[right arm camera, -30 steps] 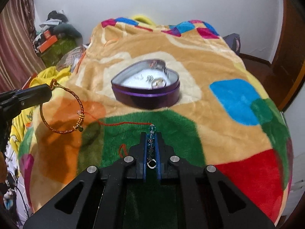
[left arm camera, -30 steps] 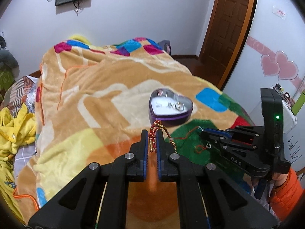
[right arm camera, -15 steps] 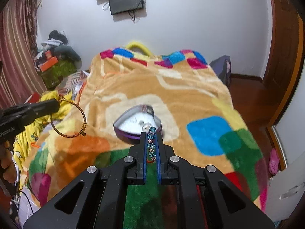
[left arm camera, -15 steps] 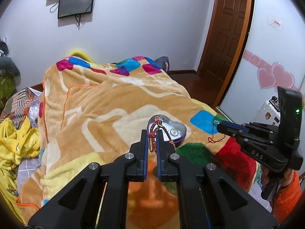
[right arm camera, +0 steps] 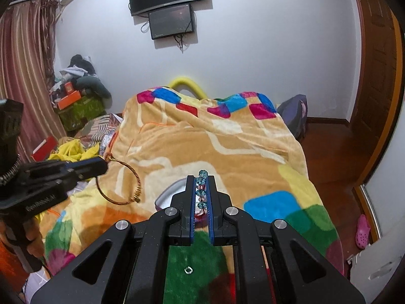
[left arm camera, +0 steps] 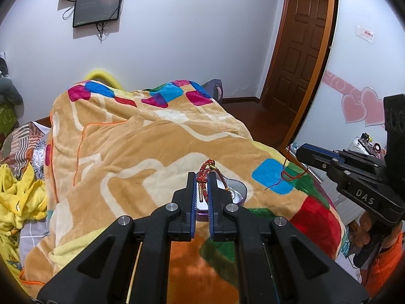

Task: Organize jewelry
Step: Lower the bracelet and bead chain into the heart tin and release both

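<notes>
Above the heart-shaped purple tin (left arm camera: 238,192), left gripper (left arm camera: 202,177) is clenching a red-gold cord bracelet (right arm camera: 121,185), right gripper (right arm camera: 202,179) a teal bead strand (right arm camera: 201,187); neither is stowed yet.

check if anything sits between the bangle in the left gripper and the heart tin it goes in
Nothing visible does. The left gripper holds the bangle in the air over the blanket, and the heart tin lies open just beside and below it, partly hidden by the gripper fingers.
</notes>
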### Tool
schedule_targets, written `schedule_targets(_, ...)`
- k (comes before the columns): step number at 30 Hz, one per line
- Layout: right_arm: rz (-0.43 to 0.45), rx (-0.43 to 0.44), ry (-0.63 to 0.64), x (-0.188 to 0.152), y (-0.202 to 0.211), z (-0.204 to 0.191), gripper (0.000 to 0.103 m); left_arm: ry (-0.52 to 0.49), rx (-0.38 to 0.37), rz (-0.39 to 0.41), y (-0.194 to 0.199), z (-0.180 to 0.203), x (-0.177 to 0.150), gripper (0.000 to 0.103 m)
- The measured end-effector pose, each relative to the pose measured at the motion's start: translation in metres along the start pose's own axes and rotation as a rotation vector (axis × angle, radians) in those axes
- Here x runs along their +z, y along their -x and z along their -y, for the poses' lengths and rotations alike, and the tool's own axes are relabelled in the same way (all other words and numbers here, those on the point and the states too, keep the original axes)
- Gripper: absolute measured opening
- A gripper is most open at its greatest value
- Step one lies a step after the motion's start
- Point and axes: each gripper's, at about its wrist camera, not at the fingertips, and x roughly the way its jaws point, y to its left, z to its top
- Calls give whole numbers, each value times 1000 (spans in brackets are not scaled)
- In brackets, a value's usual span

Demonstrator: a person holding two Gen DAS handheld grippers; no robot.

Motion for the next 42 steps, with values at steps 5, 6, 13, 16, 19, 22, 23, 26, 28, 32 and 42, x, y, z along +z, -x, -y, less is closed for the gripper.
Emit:
schedule_targets(5,8,19,2,6,-7,-1,7,5,-4,-13,-15,-1,3,6)
schedule_targets(6,9,23,4,7,-7,-2,7,6,-5,-16,-18,-2,3,6)
schedule_targets(13,7,51,5,11,-20,-5,7,18,-6,-45,-43,-7,6,6)
schedule_targets(16,-3,68,6,13,-27,-5,7,14,-4,-58,-55,-7,7,6)
schedule_targets(19,-14,78,12,14,-36,-6,7,10,-14,-80,-70,-7,7,6)
schedule_targets(22,-29,89,16,13,-46,-7,7,2,-25,-104,-84,-5,6,6)
schedule_targets(23,-35,92,16,13,-50,-8,7,0,-29,-112,-88,-5,5,6)
schedule_targets(26,-56,102,15,10,-60,-7,7,-4,-41,-146,-103,-5,0,6)
schedule_targets(28,-75,113,10,8,-67,-5,7,-6,-48,-166,-111,-5,-3,6)
schedule_targets(32,-135,131,13,-2,-84,-4,7,-3,-69,-195,-119,-6,-8,6)
schedule_targets(42,-266,137,-11,-23,-115,7,7,-1,-71,-219,-121,-10,-11,6)
